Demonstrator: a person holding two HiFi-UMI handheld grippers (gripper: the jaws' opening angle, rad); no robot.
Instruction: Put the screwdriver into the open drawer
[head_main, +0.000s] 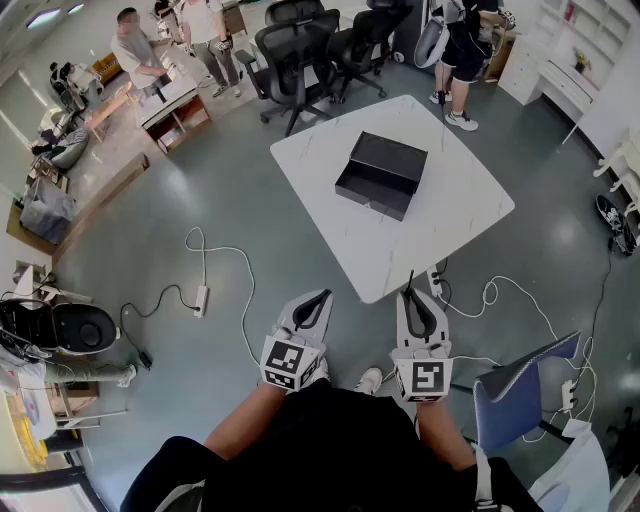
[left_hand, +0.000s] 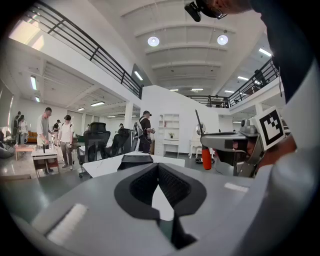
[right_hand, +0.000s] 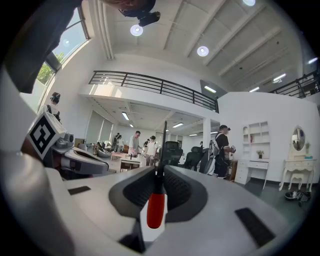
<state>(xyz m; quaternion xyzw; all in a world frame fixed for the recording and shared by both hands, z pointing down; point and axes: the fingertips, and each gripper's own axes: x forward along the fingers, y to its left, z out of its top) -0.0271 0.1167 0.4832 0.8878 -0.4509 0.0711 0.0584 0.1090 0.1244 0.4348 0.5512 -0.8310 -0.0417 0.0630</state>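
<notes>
Right tool (right_hand: 161, 172): jaws closed on the screwdriver (right_hand: 156, 210), gripped about where the red handle meets the dark shaft, handle toward you and shaft pointing away past the jaw tips. Left tool (left_hand: 158, 167): jaws drawn together at the tips, nothing between them. In the head view both tools sit low in the frame, close to your body, well apart from the white desk (head_main: 450, 220) at upper centre. The black drawer unit (head_main: 383, 175) sits mid-desk with its drawer pulled partly out toward the lower left of the frame. Judged stage: screwdriver in hand, approach not begun. Risks: the hold is on a narrow round section, so the screwdriver may pivot or slide if you tip the tool nose-down over the drawer. The long shaft leads and could catch the drawer's front edge or the case above, since the opening looks shallow. White cables (head_main: 220, 260) loop on the floor left of the desk, more lie right of it, and a blue chair (head_main: 530, 385) stands at lower right, all snag hazards as you step in. Writing: none readable. The marker cubes (head_main: 288, 362) carry only black-and-white squares.
</notes>
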